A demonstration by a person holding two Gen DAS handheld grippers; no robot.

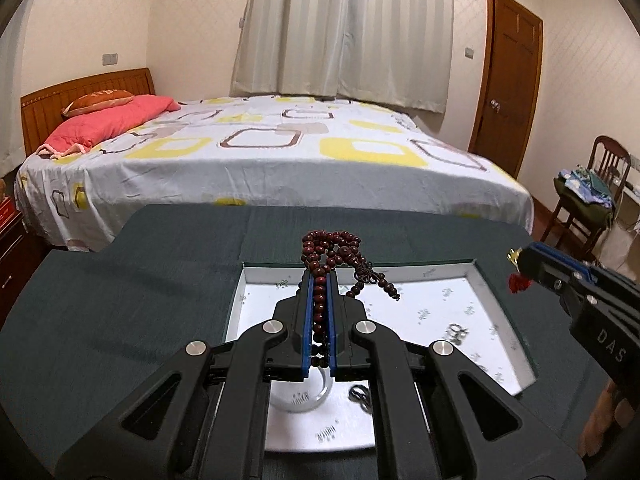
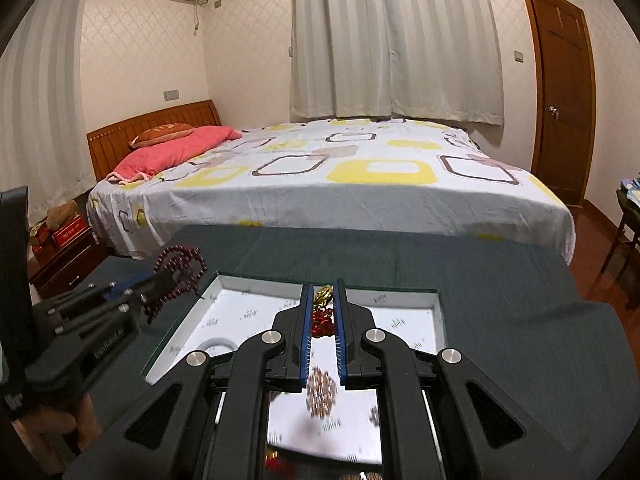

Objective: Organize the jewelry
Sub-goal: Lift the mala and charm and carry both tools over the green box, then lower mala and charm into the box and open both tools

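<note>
My left gripper (image 1: pixel 320 276) is shut on a strand of dark red wooden beads (image 1: pixel 334 250), which bunches above the fingertips and dangles with a knot to the right. It hovers over an open box with a white printed lining (image 1: pixel 440 271). My right gripper (image 2: pixel 323 290) is shut on a gold and red tasselled ornament (image 2: pixel 323 314); a blurred coppery beaded pendant (image 2: pixel 322 392) hangs below it. Each gripper shows in the other view: the right gripper (image 1: pixel 522 258) at the right edge, the left gripper (image 2: pixel 160 278) with the beads (image 2: pixel 180 266) at the left. The box (image 2: pixel 396 295) lies under both.
Inside the box lie a clear bangle (image 1: pixel 308 398), a small black item (image 1: pixel 360 394) and a small metal piece (image 1: pixel 456 332). A dark green cloth (image 1: pixel 140 280) covers the table. Beyond it stands a bed (image 1: pixel 280 152); a chair (image 1: pixel 588 208) is to the right.
</note>
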